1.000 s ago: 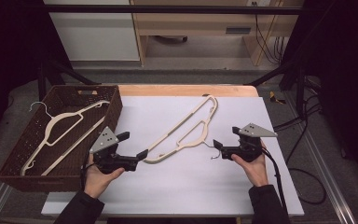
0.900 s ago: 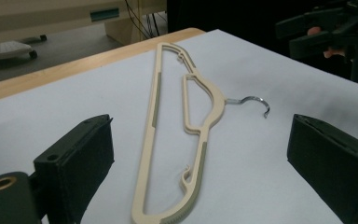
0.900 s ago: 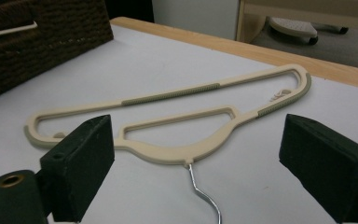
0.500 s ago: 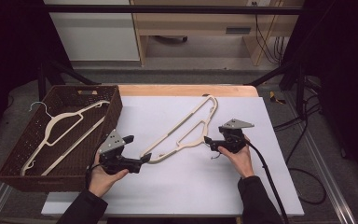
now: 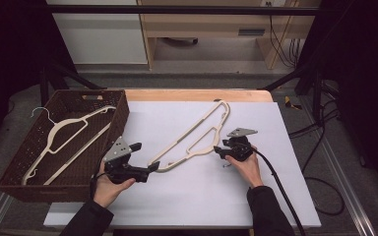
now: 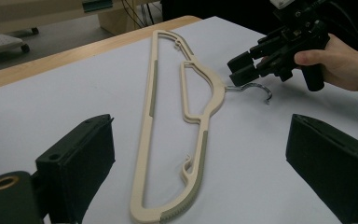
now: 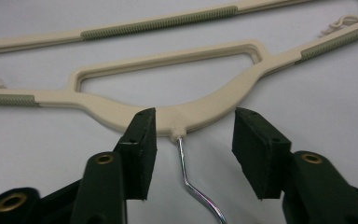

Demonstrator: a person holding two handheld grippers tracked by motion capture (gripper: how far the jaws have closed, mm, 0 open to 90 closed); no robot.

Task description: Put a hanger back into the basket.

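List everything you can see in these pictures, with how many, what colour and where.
hanger on the table: one, cream with grey grip strips, lying flat on the white sheet; its metal hook sits between the right gripper's fingers.
hanger in the basket: one, cream, lying inside the basket.
basket: one, dark brown woven, at the table's left end.
white sheet: one, white, covering the table top.
table: one, wooden edge showing at the far side.
cables: several, black, on the floor to the right.
left gripper: one, black, fingers open, at the hanger's near end.
right gripper: one, black, fingers have just been closing around the hanger's neck, not yet pressing.
hands: two, one holding each gripper.
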